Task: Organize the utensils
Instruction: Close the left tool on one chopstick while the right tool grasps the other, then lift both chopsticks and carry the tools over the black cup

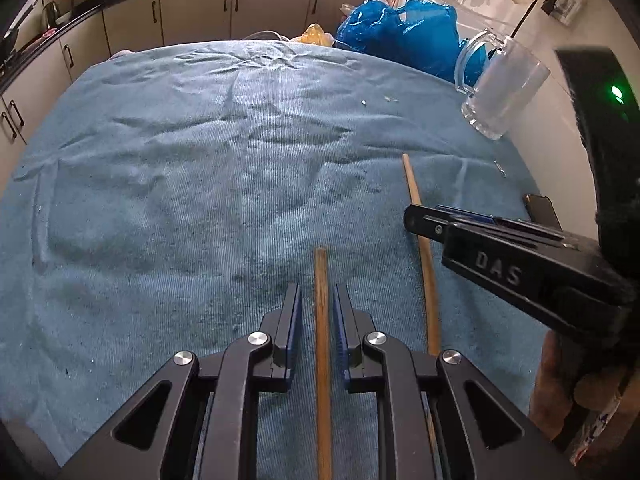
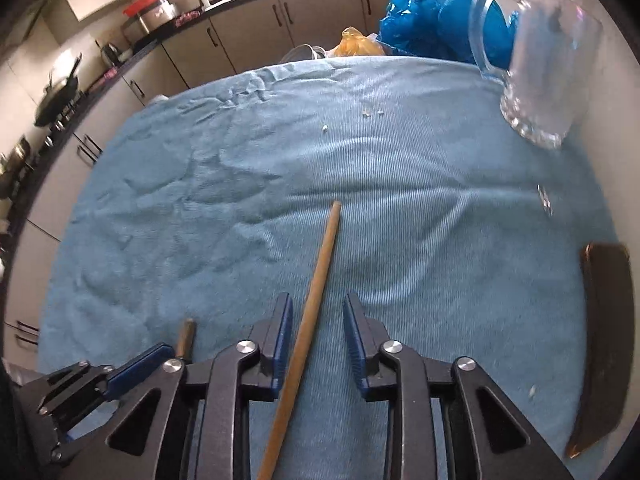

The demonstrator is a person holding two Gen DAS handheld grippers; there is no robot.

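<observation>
Two wooden utensil handles lie on a blue towel (image 1: 180,184). In the left wrist view, my left gripper (image 1: 318,292) is open with one wooden handle (image 1: 322,360) lying between its fingers, untouched. The second wooden handle (image 1: 420,248) lies to the right, under my right gripper (image 1: 416,216). In the right wrist view, my right gripper (image 2: 316,304) is open around that second handle (image 2: 308,328), which lies on the towel (image 2: 420,220). The left gripper's fingers (image 2: 132,368) and the first handle's tip (image 2: 186,334) show at lower left. A clear glass mug (image 1: 500,84) stands at the far right, also seen in the right wrist view (image 2: 548,64).
Blue plastic bags (image 1: 400,28) and a yellow bag (image 1: 316,34) sit at the table's far edge. A dark phone (image 2: 604,340) lies at the towel's right edge. Kitchen cabinets (image 1: 192,12) and a counter run behind. A wall is on the right.
</observation>
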